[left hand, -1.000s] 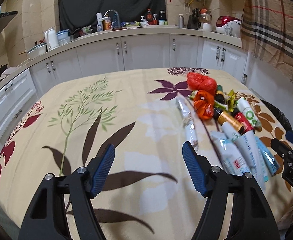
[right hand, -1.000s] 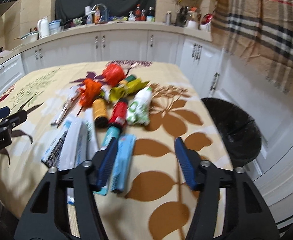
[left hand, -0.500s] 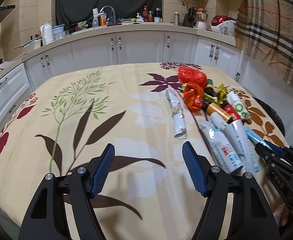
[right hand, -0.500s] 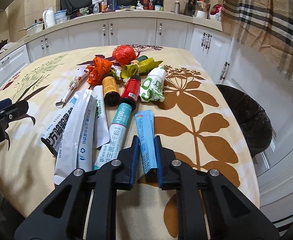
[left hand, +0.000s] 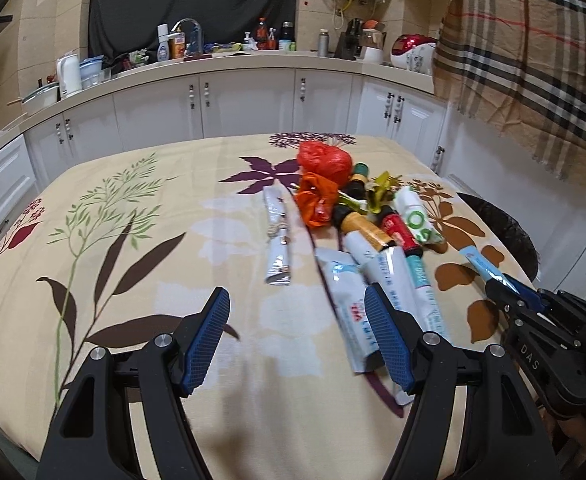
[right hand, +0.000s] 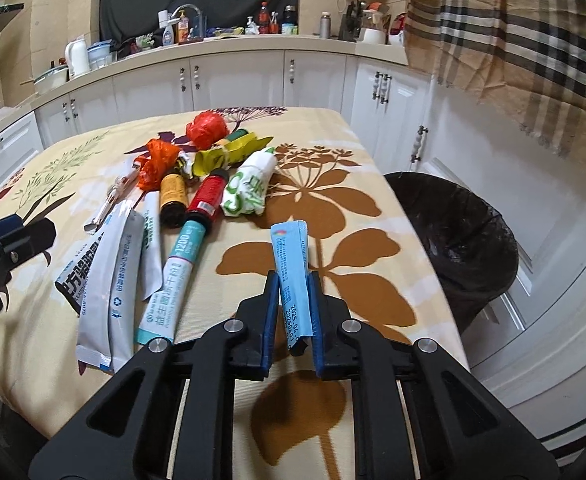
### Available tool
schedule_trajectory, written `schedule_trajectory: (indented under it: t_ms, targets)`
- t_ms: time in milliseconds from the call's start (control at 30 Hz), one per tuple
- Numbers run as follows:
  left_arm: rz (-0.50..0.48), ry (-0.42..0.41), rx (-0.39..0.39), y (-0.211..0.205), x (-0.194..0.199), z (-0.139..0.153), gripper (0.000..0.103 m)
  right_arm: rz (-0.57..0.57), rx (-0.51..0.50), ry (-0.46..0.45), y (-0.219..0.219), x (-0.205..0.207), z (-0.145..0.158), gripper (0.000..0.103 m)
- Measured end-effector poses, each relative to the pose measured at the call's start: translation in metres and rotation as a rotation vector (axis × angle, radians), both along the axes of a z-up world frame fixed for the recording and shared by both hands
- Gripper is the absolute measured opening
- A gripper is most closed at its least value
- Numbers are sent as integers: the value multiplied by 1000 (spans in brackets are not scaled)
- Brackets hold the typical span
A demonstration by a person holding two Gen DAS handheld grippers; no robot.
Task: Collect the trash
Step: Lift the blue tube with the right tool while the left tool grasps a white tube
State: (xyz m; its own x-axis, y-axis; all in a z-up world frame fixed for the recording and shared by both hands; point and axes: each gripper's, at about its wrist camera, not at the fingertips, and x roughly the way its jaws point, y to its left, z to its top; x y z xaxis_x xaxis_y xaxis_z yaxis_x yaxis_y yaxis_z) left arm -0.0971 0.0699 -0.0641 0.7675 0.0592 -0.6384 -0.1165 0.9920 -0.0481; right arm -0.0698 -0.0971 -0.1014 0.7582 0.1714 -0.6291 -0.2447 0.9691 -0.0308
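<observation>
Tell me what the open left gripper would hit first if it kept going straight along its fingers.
Likely bare tablecloth: the left gripper tilts down at an empty patch of it. The silver wrapper lies further along that line, and the white sachet sits just by the right-hand finger; depth is hard to judge.

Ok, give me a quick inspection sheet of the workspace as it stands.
Surface: floral tablecloth covers the table.
Job's things: light blue sachet in the right gripper; wrappers, tubes, bottles and two orange bags piled on the cloth; black-lined bin beside the table.
Clutter: kitchen counter crowded with bottles.
Grippers: right gripper shut on the sachet; left gripper open, empty.
Cables: nothing seen.
Surroundings: white cabinets, plaid cloth hanging.
</observation>
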Motion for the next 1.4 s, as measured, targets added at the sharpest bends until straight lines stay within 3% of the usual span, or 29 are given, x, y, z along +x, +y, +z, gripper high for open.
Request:
schedule_trajectory:
  t_ms: [67, 367, 567, 667, 1100, 1400]
  targets:
    - [-11, 10, 4, -5, 2, -2, 61, -5, 9, -5, -4, -1, 1, 14]
    - [-66, 33, 12, -25, 3, -10, 53, -21, 32, -6, -14, -1, 0, 14]
    - [-93, 65, 15, -29, 10, -20, 25, -23, 35, -6, -15, -1, 0, 14]
    - [-89, 60, 4, -26, 8, -22, 17, -22, 34, -8, -15, -2, 0, 14]
    - [3, -31, 22, 3, -6, -3, 11, -20, 27, -31, -9, -3, 8, 14]
    - [-39, -124, 20, -7, 13, 28, 11, -56, 38, -91, -24, 7, 35, 14]
